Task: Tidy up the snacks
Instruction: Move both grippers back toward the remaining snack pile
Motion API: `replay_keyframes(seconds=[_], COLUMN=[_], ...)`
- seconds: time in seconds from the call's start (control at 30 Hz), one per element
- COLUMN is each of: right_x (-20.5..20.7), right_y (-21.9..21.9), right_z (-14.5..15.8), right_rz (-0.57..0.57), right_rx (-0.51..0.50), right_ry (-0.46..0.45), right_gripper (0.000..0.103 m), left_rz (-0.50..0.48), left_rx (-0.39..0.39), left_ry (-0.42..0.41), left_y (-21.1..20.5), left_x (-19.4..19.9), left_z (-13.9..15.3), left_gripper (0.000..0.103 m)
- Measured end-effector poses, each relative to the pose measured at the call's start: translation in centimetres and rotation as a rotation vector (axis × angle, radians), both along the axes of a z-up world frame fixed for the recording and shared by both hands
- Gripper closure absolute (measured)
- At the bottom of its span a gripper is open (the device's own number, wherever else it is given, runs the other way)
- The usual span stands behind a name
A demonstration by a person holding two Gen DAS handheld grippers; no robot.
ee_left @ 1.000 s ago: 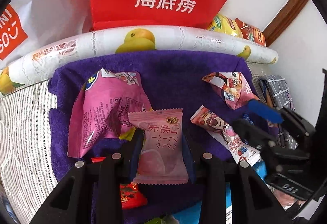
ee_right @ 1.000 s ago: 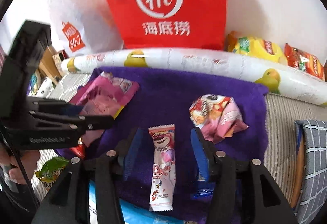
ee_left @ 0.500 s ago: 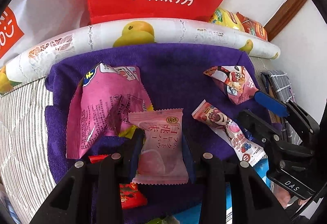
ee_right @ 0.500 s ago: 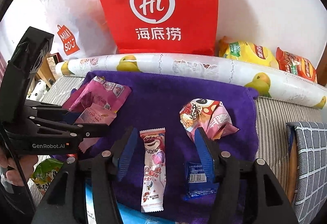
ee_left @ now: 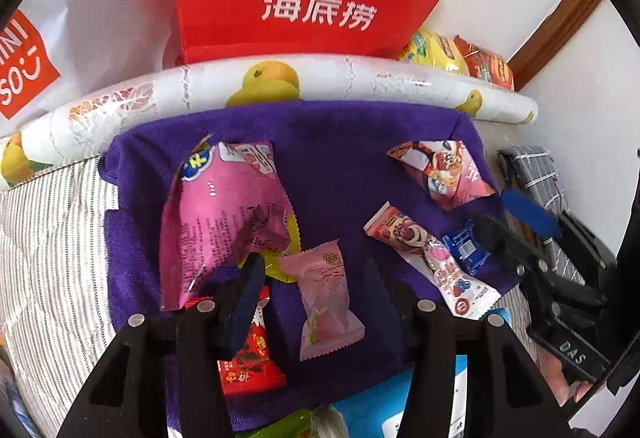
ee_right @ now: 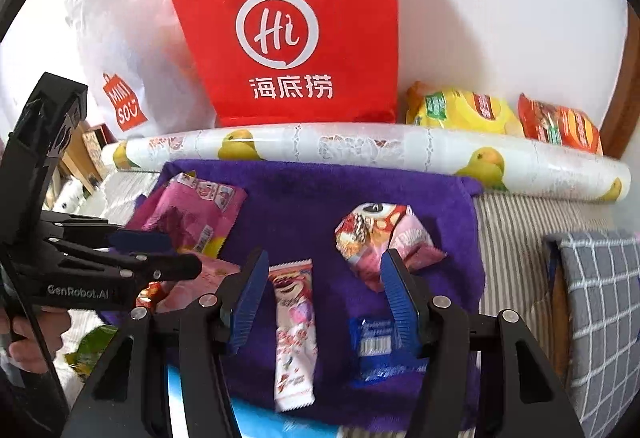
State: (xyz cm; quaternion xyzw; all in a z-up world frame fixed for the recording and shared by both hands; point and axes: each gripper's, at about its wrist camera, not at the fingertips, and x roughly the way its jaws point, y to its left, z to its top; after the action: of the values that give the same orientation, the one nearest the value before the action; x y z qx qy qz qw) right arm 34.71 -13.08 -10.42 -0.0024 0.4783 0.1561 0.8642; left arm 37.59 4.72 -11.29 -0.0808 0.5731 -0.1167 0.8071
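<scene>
A small pale-pink packet [ee_left: 328,302] lies on the purple towel [ee_left: 340,142] between the fingers of my left gripper [ee_left: 312,290]. Its jaws are opening and the pads stand clear of the packet. My right gripper [ee_right: 324,298] is open, and a long strawberry-bear lolly packet [ee_right: 294,334] lies on the towel between its blue pads without touching them. A big pink bag [ee_left: 224,222] sits to the left, and a crumpled pink-and-red pack [ee_right: 380,238] to the right. A small blue packet [ee_right: 376,338] lies by the right finger.
A red paper bag [ee_right: 288,30] and a white plastic bag [ee_right: 120,50] stand at the back behind a fruit-print roll [ee_right: 360,150]. Yellow and orange snack bags [ee_right: 500,118] lie far right. A grey checked cloth [ee_right: 600,298] is at right. A red candy packet [ee_left: 248,358] lies near left.
The left gripper's jaws have parted and let go of the small pink packet, which now lies tilted on the towel. The right gripper has drawn back a little over the lolly packet.
</scene>
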Motion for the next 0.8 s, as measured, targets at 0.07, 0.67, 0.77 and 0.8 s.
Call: replay_keyframes(seconds=[0.07,0.67,0.77,0.8], right_x=[-0.6,-14.1,-16.7,-17.5], right_y=[-0.1,-2.4,-2.1,-1.9], right_z=[0.4,3.9,2.5,1.9], right_rz=[-0.006,-0.096,-0.089,-0.088], right_rx=[0.0,0.022,0.026,0.027], right_ry=[0.01,0.065,0.109,0.131], right_gripper=[0.045,0.041,0.041,0.041], left_rz=[0.003,0.004,0.03,0.037], left_rx=[-0.006,-0.019,-0.024,-0.023], left_ry=[-0.013,-0.179,-0.17,-0.167], left_y=[0.1,0.2,1.2,1.4], left_x=[-0.3,-8.9,-11.1,-11.6], left_z=[0.7,8.0,7.8,7.7], left_gripper=[0.052,0.045,0.045,0.045])
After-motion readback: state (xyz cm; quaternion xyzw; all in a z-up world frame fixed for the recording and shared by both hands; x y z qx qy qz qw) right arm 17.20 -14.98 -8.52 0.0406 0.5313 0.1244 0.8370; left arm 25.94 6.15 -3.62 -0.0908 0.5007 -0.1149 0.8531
